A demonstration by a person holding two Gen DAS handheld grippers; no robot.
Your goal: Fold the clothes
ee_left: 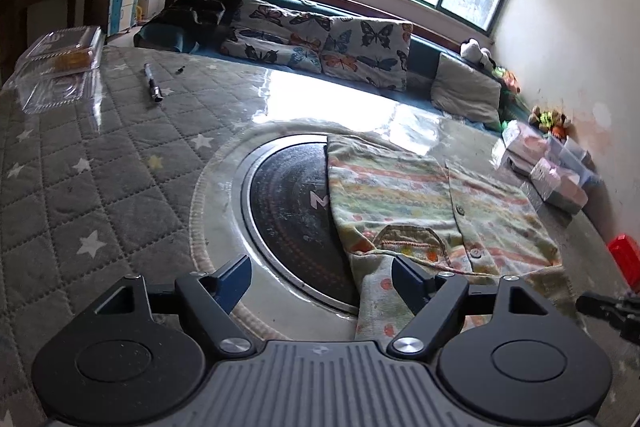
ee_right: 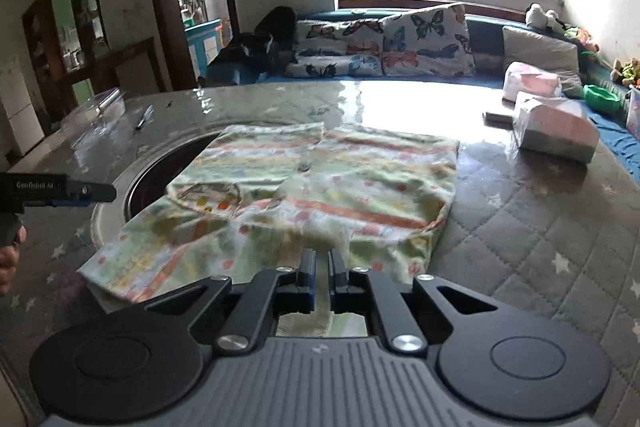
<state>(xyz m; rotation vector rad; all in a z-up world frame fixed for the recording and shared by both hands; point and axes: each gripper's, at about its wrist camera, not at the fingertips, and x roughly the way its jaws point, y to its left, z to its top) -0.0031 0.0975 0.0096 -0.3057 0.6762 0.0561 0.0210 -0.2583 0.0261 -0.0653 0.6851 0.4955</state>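
Observation:
A pale green children's shirt point(ee_left: 404, 203) with orange stripes, buttons and a chest pocket lies on the table, partly over a round black hotplate point(ee_left: 288, 211). My left gripper point(ee_left: 322, 269) is open, low over the hotplate; its right finger point(ee_left: 408, 277) rests at the shirt's left sleeve. In the right wrist view the shirt point(ee_right: 320, 187) is spread flat with a sleeve trailing to the near left. My right gripper point(ee_right: 322, 259) is shut on the shirt's near hem, which bunches up at the fingertips. The left gripper point(ee_right: 60, 191) shows at the left edge.
The table has a grey quilted star cover point(ee_left: 100, 187) under clear plastic. A pen point(ee_left: 152, 83) and clear plastic boxes point(ee_left: 60, 67) lie at the far left. Wrapped tissue packs point(ee_right: 552, 127) sit at the right. A sofa with butterfly cushions point(ee_right: 400, 43) stands behind, under the window.

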